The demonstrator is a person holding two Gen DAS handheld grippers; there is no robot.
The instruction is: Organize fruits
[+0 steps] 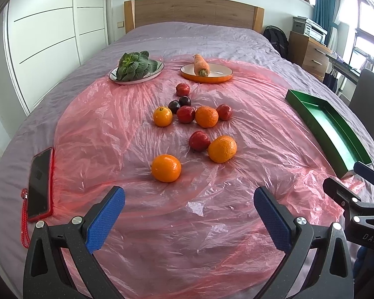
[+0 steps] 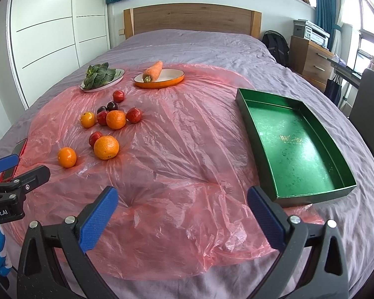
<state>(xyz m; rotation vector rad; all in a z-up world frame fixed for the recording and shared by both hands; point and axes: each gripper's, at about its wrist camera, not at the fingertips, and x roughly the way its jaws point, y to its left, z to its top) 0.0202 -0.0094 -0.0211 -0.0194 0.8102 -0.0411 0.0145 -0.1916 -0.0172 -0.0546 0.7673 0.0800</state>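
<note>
Several oranges, red apples and dark plums lie loose on a pink plastic sheet (image 1: 187, 224) spread over the bed. The nearest orange (image 1: 166, 168) sits just ahead of my left gripper (image 1: 189, 196), which is open and holds nothing. Another orange (image 1: 222, 148) touches a red apple (image 1: 199, 141). In the right wrist view the same oranges (image 2: 67, 157) (image 2: 106, 147) lie far left. An empty green tray (image 2: 296, 134) stands on the right, close to my right gripper (image 2: 183, 198), which is open and empty. The right gripper's fingers (image 1: 341, 191) show at the left view's right edge.
At the back stand a white plate (image 1: 150, 74) of leafy greens (image 1: 133, 64) and an orange-rimmed dish (image 1: 212, 76) holding a carrot (image 1: 201, 65). A phone in a red case (image 1: 40, 182) lies at the bed's left edge. A chair (image 2: 371, 114) and drawers (image 2: 309, 57) stand right of the bed.
</note>
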